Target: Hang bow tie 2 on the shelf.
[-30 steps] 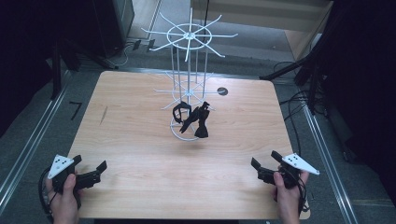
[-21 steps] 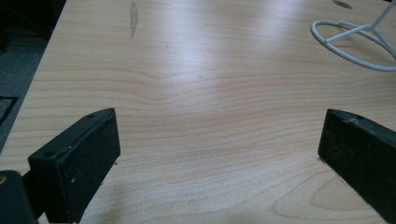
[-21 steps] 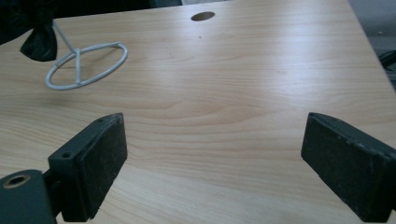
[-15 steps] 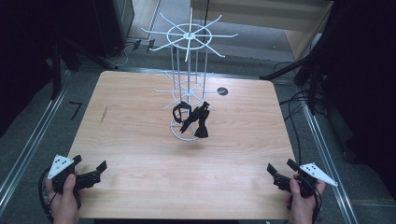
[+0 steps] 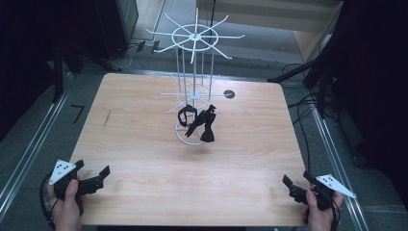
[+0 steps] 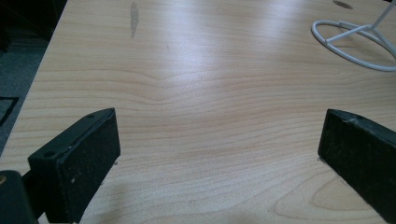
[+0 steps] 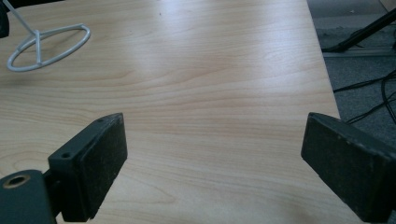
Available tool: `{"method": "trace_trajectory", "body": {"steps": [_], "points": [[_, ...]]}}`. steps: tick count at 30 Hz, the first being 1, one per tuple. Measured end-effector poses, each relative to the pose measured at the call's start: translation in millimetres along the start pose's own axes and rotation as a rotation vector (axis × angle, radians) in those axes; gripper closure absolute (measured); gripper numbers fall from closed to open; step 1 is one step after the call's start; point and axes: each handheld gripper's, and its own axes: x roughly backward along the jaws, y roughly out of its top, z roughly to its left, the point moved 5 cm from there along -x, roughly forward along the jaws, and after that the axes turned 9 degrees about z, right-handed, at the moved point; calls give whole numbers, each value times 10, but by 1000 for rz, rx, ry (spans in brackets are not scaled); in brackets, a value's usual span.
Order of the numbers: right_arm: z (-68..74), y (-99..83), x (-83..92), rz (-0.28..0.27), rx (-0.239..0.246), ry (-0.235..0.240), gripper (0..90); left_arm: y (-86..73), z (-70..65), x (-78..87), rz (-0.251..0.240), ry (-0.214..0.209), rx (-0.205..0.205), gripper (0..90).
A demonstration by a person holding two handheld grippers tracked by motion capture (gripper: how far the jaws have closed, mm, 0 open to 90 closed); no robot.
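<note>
A light wooden table point(image 5: 144, 144) with rounded corners stands on grey carpet, with dark equipment, metal floor rails and loose black cables around it. Near the middle of the table rises a white wire display rack point(image 5: 195, 62): a thin upright pole with two tiers of radiating spokes, standing on a ring-shaped base point(image 5: 185, 137). Black items point(image 5: 199, 122), probably bow ties or straps though too small to tell, hang from the lower spokes, just above the base ring. A small dark round hole point(image 5: 229, 94) sits in the tabletop behind and to the right of the rack. The left gripper point(image 5: 91, 177) is held at the near left corner of the table, its jaws spread wide with nothing between them; in the left gripper view the bare wood grain lies between the two black pads, and part of the white base ring point(image 6: 355, 44) shows at the upper right. The right gripper point(image 5: 297, 184) is held at the near right corner, close to the table's edge, jaws likewise wide apart and empty; its own view shows the base ring point(image 7: 46, 46) at the upper left. Both grippers are well apart from the rack.
</note>
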Motion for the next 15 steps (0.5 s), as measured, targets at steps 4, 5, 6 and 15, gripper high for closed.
{"method": "trace_trajectory", "body": {"steps": [4, 5, 6, 15], "points": [[-41, -34, 36, 6, 0, -10, 72, 1, 4, -2, -3, 0, 5, 0], [-53, -44, 47, 7, 0, -12, 73, 1, 2, -1, -2, 1, 4, 0], [-53, -44, 47, 7, 0, -12, 73, 1, 2, -1, -2, 1, 4, 0], [-156, -146, 165, 18, 16, -23, 66, 0, -2, 0, 0, 2, -1, 0]]}}
